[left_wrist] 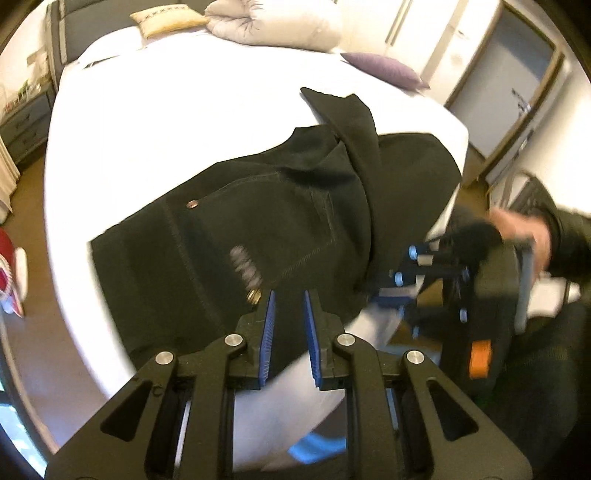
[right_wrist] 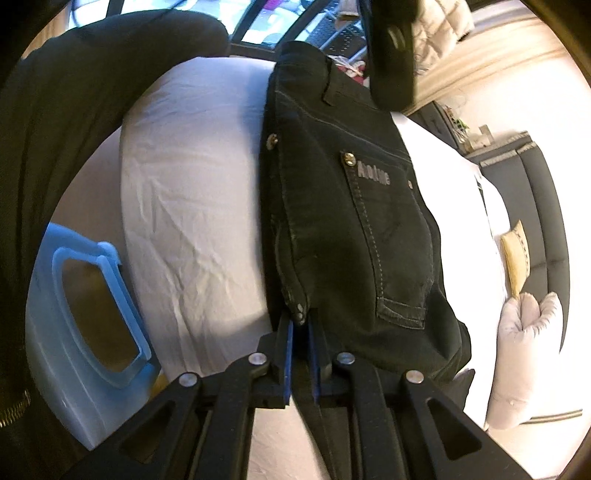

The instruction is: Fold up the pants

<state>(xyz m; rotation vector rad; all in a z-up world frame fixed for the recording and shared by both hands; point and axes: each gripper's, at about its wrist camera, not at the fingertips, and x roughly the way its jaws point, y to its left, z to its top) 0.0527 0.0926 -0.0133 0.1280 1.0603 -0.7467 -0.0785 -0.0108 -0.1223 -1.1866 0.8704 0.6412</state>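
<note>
Black jeans (left_wrist: 258, 229) lie folded over on the near corner of a white bed (left_wrist: 184, 110), back pocket and rivets up, one leg end pointing toward the bed's middle. My left gripper (left_wrist: 290, 306) hovers over the jeans' near edge with its blue pads a little apart and nothing between them. My right gripper (left_wrist: 402, 280) shows at the right, hand-held at the bed's edge. In the right wrist view the jeans (right_wrist: 351, 221) hang at the mattress corner, and my right gripper (right_wrist: 301, 325) is shut on their seam edge near a rivet.
Pillows and a bunched duvet (left_wrist: 273, 22) lie at the bed's far end, with a purple cushion (left_wrist: 384, 68) at its right side. A pale blue plastic basket (right_wrist: 85, 314) stands on the floor beside the bed. A wardrobe (left_wrist: 480, 74) stands to the right.
</note>
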